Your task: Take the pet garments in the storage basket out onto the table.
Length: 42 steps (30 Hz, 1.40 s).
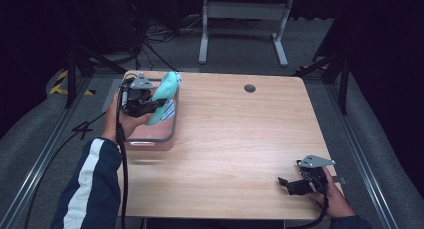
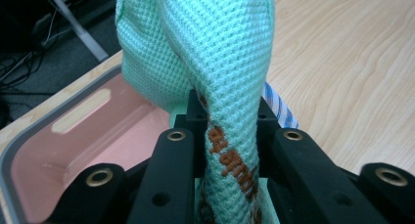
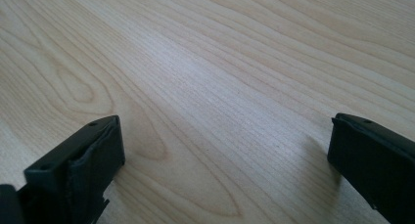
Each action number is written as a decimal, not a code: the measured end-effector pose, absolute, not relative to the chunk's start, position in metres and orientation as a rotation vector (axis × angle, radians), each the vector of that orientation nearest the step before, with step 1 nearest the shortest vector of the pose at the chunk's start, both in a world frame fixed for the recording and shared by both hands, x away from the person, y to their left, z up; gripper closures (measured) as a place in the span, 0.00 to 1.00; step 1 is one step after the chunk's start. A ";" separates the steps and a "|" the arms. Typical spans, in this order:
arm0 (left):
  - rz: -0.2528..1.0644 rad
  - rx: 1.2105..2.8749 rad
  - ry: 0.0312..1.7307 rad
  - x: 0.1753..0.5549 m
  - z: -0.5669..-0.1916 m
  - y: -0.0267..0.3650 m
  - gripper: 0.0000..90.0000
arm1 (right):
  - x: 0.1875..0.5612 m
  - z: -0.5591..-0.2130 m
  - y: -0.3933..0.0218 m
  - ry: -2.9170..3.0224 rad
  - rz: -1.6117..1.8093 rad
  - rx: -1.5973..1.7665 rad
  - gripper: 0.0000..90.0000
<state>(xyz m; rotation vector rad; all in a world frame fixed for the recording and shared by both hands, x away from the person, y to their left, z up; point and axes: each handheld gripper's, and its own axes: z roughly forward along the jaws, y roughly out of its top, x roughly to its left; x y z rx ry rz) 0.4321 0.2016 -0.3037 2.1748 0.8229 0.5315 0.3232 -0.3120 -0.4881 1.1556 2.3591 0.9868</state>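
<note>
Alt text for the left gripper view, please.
The left gripper is shut on a mint-green waffle-weave cloth with brown stitched lettering, held above a pink bin with a grey rim. A blue-striped cloth peeks out behind; the wooden table lies beyond.

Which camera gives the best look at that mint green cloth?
The left gripper view: the green cloth is close up, its waffle weave and brown stitching clear, pinched in the left claw. The high view shows it small, above the pink bin. The right gripper view faces bare table.

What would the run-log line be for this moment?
left gripper: shut on green cloth, above pink bin | right gripper: open, over table | striped cloth: in bin
</note>
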 end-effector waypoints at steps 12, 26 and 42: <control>0.488 2.218 0.695 0.429 -0.302 0.157 0.86 | 0.323 -0.488 -0.312 2.359 0.987 1.156 0.01; 0.397 2.284 0.597 0.433 -0.322 0.103 0.86 | 0.323 -0.488 -0.312 2.359 0.987 1.157 0.01; 0.299 2.357 0.550 0.442 -0.362 0.053 0.86 | 0.323 -0.488 -0.312 2.359 0.986 1.155 0.01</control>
